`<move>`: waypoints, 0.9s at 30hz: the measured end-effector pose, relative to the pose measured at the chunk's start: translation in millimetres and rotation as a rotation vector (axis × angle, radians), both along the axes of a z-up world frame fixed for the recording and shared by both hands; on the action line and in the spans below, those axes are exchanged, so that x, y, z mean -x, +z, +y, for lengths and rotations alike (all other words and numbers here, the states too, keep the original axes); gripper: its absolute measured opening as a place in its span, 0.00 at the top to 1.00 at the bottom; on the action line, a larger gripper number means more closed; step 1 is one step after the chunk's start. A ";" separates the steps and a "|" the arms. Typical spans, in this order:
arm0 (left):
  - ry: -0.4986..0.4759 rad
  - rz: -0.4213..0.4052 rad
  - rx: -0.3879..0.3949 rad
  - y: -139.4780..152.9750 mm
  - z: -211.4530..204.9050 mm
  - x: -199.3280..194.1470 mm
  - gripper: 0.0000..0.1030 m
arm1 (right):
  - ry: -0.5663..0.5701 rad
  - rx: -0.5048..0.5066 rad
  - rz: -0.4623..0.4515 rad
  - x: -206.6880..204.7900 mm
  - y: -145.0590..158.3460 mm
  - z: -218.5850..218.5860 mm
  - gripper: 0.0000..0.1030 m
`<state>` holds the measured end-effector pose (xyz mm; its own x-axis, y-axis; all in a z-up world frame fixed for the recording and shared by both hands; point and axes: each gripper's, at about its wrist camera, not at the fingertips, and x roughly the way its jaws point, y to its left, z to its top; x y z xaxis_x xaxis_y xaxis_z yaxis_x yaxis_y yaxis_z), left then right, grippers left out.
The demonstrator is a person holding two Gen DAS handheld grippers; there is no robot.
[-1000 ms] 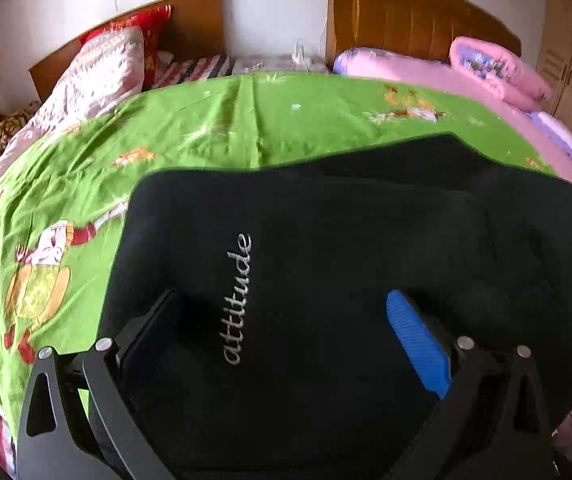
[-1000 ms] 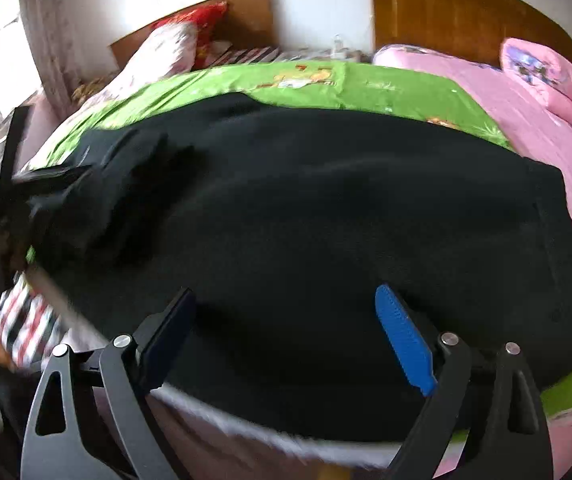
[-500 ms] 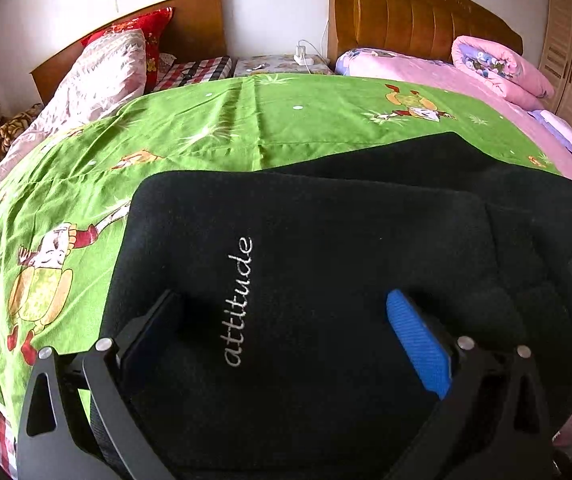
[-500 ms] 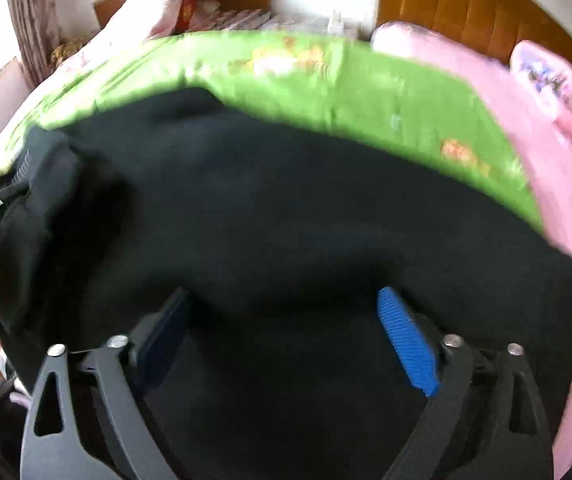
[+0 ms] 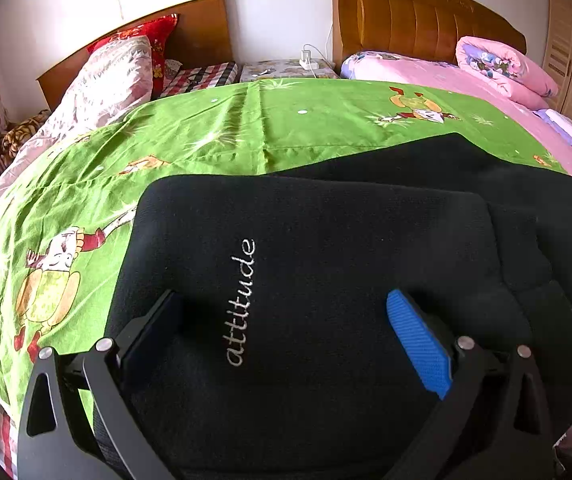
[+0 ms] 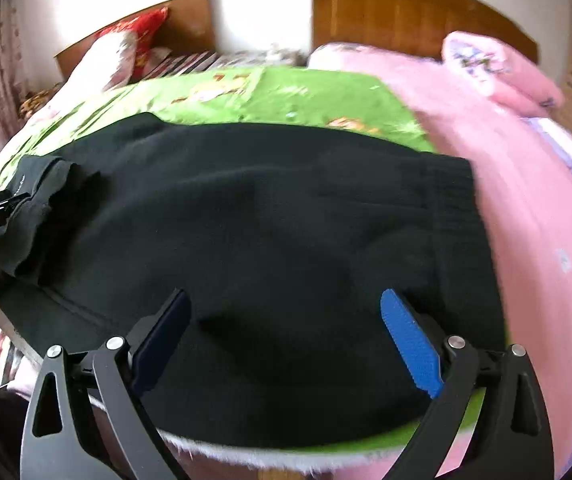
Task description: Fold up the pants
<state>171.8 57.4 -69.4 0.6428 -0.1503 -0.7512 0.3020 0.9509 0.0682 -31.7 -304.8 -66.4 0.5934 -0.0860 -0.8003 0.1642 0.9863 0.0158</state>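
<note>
pants [image 5: 326, 280]: black, spread across the green sheet [image 5: 205, 140] on the bed; one folded layer with the word "attitude" lies on top at the left end; the banded edge sits at the right end in the right wrist view
left claw [image 5: 286, 328]: spread wide over the lettered layer; nothing pinched between its pads
right claw [image 6: 286, 328]: likewise wide apart above the near edge of the pants; holding nothing; that view is blurred
step: likely choosing the next edge to pinch for a further fold
risk, layers: a pinch may catch only the top layer; the lower one would drag and bunch
risk, sheet: a deep bite could take the green sheet too; it would lift with the fold
risk, edge: the near hem lies close to the bed edge; a pull toward the person could slide the pants off
</note>
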 end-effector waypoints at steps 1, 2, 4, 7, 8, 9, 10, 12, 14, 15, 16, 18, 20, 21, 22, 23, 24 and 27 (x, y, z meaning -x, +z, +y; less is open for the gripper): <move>0.001 -0.001 0.000 0.0 -0.2 0.6 0.01 | 0.020 -0.003 -0.023 2.9 -1.4 -1.6 0.10; 0.002 -0.001 0.000 0.0 0.0 0.7 0.01 | 0.045 -0.007 -0.047 7.7 -3.3 -2.7 0.10; 0.002 -0.001 0.000 -0.2 0.1 0.4 0.01 | 0.060 -0.011 -0.051 13.8 -2.2 -5.3 0.10; 0.002 -0.001 0.000 -0.2 0.1 0.4 0.01 | 0.068 -0.017 -0.061 20.8 3.1 -5.9 0.10; 0.002 -0.002 -0.002 -0.2 0.2 0.4 0.01 | 0.067 -0.033 -0.077 29.2 7.2 -7.9 0.10; 0.003 -0.003 -0.004 -0.2 -0.2 0.8 0.01 | 0.057 -0.074 -0.103 36.6 11.2 -13.9 0.10; 0.004 -0.006 -0.009 -0.2 -0.7 1.5 0.01 | 0.046 -0.115 -0.126 37.5 14.8 -18.6 0.10; 0.007 -0.012 -0.023 0.0 -2.2 2.6 0.01 | 0.014 -0.217 -0.209 55.3 25.2 -37.1 0.10; 0.008 -0.019 -0.033 0.1 -4.3 4.6 0.01 | -0.022 -0.285 -0.298 74.5 34.4 -53.8 0.10; 0.008 -0.018 -0.033 0.1 -4.2 4.5 0.01 | -0.041 -0.303 -0.325 81.8 36.7 -60.9 0.10; 0.009 -0.013 -0.027 0.0 -3.2 3.8 0.01 | -0.086 -0.325 -0.361 92.6 38.6 -73.5 0.10; 0.011 -0.002 -0.015 0.0 -1.6 2.9 0.01 | -0.177 -0.378 -0.412 108.3 35.5 -96.5 0.10; 0.017 0.017 0.002 -0.5 0.5 2.0 0.01 | -0.247 -0.451 -0.438 119.9 26.1 -114.3 0.10; 0.027 0.044 0.022 -0.7 2.8 0.1 0.01 | -0.268 -0.489 -0.444 123.6 20.7 -120.6 0.10; 0.038 0.068 0.035 -0.1 4.0 -1.3 0.01 | -0.278 -0.529 -0.448 126.8 13.4 -126.1 0.10; 0.048 0.092 0.038 1.6 4.6 -2.4 0.01 | -0.281 -0.548 -0.447 128.4 8.6 -128.0 0.10; 0.067 0.122 0.031 4.2 3.7 -2.6 0.01 | -0.282 -0.569 -0.444 128.2 3.3 -129.0 0.10; 0.121 0.152 0.086 17.8 1.2 7.7 0.02 | -0.259 -0.628 -0.443 121.6 -7.0 -128.2 0.10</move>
